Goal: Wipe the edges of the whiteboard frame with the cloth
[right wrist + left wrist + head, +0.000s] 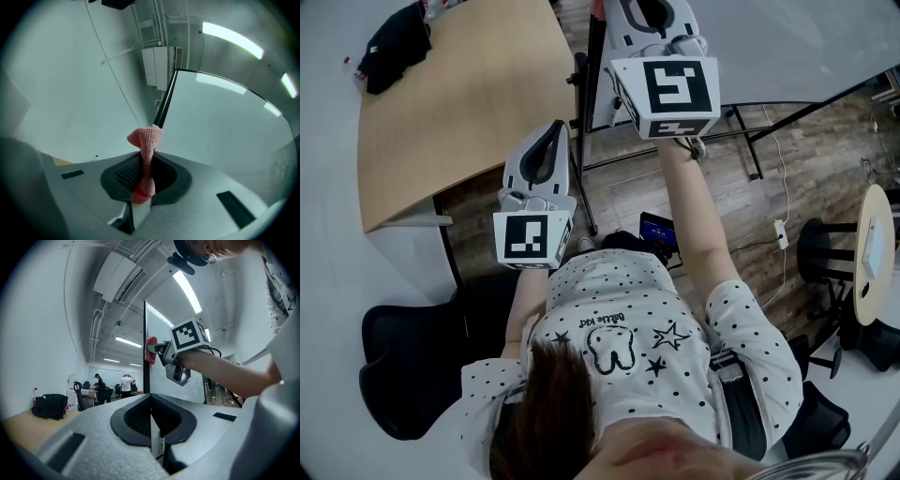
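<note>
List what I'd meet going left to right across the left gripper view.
Black bag → whiteboard frame → pink cloth → marker cube → person's forearm.

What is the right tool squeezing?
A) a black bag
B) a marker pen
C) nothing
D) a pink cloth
D: the right gripper view shows the pink cloth clamped between the jaws of the right tool.
</note>
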Available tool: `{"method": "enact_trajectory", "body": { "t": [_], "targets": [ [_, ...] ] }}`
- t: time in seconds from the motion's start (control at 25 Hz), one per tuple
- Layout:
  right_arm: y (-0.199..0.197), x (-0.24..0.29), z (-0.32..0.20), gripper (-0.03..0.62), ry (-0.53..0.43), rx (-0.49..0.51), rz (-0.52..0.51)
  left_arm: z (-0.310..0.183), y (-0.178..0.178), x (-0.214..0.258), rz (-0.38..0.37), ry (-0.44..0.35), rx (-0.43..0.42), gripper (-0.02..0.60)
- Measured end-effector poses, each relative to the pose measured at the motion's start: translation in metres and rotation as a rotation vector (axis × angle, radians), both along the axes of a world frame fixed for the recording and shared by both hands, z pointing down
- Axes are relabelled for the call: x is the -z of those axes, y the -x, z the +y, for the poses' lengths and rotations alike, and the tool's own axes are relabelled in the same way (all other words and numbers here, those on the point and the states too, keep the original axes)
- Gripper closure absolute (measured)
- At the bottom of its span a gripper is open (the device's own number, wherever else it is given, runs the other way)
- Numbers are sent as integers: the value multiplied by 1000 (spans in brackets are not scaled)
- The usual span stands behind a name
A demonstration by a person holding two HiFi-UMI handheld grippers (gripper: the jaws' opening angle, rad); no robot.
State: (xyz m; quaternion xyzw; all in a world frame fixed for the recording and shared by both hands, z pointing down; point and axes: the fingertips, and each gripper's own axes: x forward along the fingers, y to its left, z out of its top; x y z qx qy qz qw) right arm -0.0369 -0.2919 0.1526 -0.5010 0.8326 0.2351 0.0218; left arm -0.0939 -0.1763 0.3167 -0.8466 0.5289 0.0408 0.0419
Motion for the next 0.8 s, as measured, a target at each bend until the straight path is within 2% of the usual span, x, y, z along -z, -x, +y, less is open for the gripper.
{"method": "enact_trajectory", "body": {
  "t": [0.8],
  "targets": [
    [-2, -18, 1, 566, 16, -5, -10, -3, 2, 0, 6, 0, 6, 566]
  ]
}}
